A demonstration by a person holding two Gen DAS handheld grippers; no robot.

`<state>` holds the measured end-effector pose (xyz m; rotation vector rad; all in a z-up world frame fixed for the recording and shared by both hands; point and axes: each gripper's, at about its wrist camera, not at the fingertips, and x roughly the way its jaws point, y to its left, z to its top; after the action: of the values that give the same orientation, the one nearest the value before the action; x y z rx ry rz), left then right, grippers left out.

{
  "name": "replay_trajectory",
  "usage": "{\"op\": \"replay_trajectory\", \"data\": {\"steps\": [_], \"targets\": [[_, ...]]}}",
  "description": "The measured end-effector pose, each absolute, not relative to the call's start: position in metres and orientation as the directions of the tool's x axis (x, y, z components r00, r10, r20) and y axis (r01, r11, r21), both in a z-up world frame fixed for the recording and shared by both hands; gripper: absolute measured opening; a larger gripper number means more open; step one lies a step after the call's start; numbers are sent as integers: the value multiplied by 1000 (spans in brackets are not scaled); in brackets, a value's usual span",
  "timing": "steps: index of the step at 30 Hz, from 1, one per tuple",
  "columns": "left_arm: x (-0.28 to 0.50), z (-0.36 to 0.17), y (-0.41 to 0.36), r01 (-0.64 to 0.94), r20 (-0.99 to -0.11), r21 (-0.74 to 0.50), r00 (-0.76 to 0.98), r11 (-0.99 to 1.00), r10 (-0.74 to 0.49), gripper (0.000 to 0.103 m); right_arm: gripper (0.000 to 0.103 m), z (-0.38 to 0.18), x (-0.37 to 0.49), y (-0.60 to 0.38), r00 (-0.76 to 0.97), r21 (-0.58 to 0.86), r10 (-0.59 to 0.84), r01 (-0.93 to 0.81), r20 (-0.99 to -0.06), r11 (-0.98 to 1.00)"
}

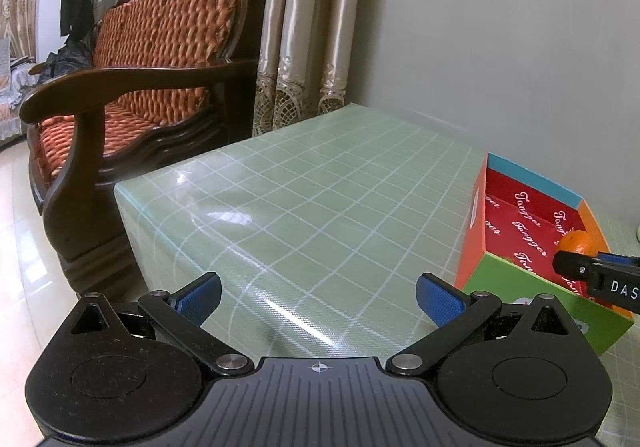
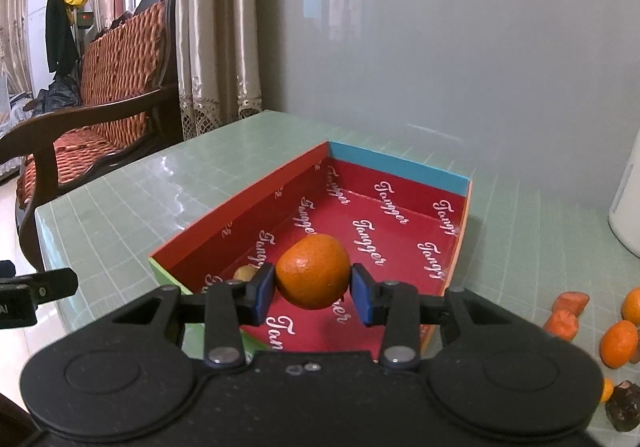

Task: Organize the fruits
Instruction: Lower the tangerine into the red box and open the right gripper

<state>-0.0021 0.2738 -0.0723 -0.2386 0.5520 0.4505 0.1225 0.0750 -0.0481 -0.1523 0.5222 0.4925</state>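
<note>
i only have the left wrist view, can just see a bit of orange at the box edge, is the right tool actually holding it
Observer: Yes. The right tool is shut on a round orange tangerine, one blue pad on each side, held over the open cardboard box with the red printed lining.
Operator: anything in the box already
Observer: One small pale tan round fruit shows behind the tool's left finger, low inside the box. I cannot tell what kind.
Operator: more fruit left outside?
Observer: Yes, on the green grid-pattern table cover to the right of the box: more small orange tangerines, some orange-red pieces and a dark brown lump.
</note>
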Motion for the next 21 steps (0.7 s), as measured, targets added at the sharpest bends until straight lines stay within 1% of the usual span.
{"op": "replay_trajectory", "data": {"steps": [7, 13, 21], "targets": [[-2, -72, 274, -474, -553, -98, 757, 875, 348, 103, 39, -48, 121, 74, 749, -18, 413, -492, -518, 871], [-2, -72, 274, -474, -552, -99, 758, 875, 348, 103, 40, -50, 123, 78, 729, -26, 413, -508, -545, 861], [-1, -72, 271, -474, -551, -98, 758, 875, 349, 103, 42, -43, 117, 73, 743, -9, 426, -502, -516, 865]]}}
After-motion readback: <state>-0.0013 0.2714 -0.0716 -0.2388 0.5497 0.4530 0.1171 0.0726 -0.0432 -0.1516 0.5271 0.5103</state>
